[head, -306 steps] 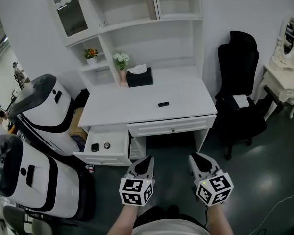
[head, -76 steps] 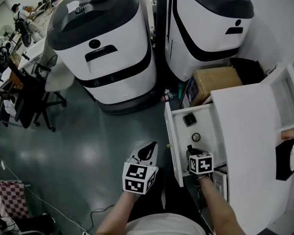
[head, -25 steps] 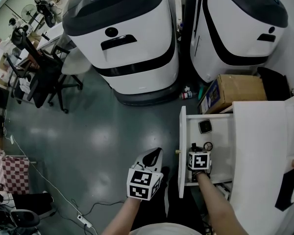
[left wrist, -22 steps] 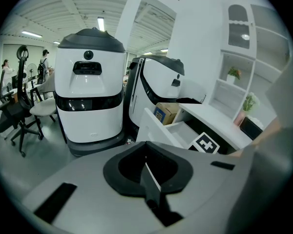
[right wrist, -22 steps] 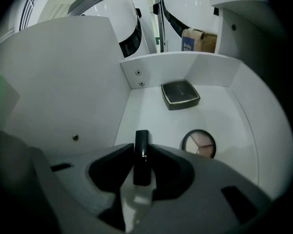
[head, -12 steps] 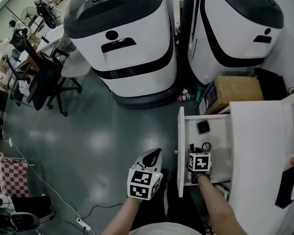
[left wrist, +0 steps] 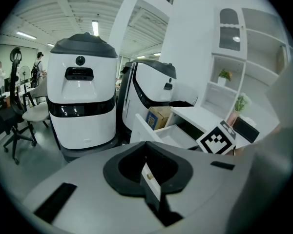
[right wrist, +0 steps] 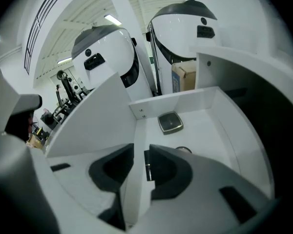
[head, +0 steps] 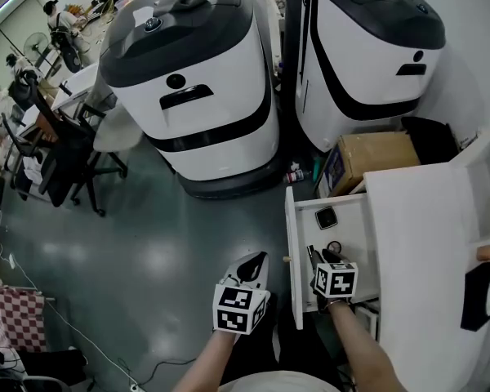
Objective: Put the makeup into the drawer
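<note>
Right gripper (right wrist: 140,152), jaws narrowly parted and empty, hangs over the open drawer (right wrist: 185,99); slim black makeup (right wrist: 146,165) below runs twelve-to-six.

Bright, even light; strong fisheye edge distortion.

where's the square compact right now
In the head view, right of centre, the square compact lies at the far end of the open drawer, beyond the small round item.

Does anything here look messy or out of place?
Nothing looks spilled or broken. One stray thing: what looks like a small bottle lies on its side on the floor beside the cardboard box. The drawer stands open, which fits the job.
</note>
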`<state>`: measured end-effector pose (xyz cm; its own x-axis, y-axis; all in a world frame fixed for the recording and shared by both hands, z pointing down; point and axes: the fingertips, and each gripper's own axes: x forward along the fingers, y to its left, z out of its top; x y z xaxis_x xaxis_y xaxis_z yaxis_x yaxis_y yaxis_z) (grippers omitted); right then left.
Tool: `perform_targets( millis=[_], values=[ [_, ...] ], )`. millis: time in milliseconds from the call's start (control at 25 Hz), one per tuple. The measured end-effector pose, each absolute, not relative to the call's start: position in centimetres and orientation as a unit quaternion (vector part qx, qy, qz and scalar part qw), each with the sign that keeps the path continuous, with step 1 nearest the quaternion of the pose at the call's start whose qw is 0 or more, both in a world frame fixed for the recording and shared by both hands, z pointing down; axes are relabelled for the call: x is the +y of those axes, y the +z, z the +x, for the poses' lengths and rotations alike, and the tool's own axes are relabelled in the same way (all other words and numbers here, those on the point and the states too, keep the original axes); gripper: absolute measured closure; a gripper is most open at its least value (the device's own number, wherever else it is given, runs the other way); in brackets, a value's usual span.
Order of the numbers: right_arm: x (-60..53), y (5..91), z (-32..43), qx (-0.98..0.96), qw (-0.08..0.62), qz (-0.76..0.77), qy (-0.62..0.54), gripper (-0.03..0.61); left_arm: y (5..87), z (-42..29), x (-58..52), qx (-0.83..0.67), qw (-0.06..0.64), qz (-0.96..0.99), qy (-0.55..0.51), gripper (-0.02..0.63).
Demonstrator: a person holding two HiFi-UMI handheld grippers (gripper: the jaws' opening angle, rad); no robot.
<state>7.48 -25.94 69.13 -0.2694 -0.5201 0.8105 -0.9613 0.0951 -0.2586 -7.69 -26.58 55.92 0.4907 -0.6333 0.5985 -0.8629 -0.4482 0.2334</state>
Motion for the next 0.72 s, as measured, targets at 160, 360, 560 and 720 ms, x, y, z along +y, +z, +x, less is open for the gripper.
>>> perform_targets(
  millis=[160,360,560,720],
  values=[
    [-26.1,65.9,7.5,-0.7,0.235,0.55,0.39,0.477,55.2,-7.6,-26.5,-0.447,0.255,0.83,0.215,0.612],
    [-26.2,61.2,7.3,-0.717,0.19,0.562,0.367,0.483,53.9,-7.6,-26.9,-0.438,0.24,0.842,0.205,0.612],
    [-26.1,56.3,7.4,-0.725,0.14,0.58,0.344,0.52,52.5,-7.4,-27.5,-0.429,0.226,0.853,0.191,0.612],
    [-25.6,53.3,7.3,-0.732,0.119,0.589,0.321,0.531,51.5,-7.4,-27.7,-0.424,0.217,0.861,0.181,0.612]
  ],
)
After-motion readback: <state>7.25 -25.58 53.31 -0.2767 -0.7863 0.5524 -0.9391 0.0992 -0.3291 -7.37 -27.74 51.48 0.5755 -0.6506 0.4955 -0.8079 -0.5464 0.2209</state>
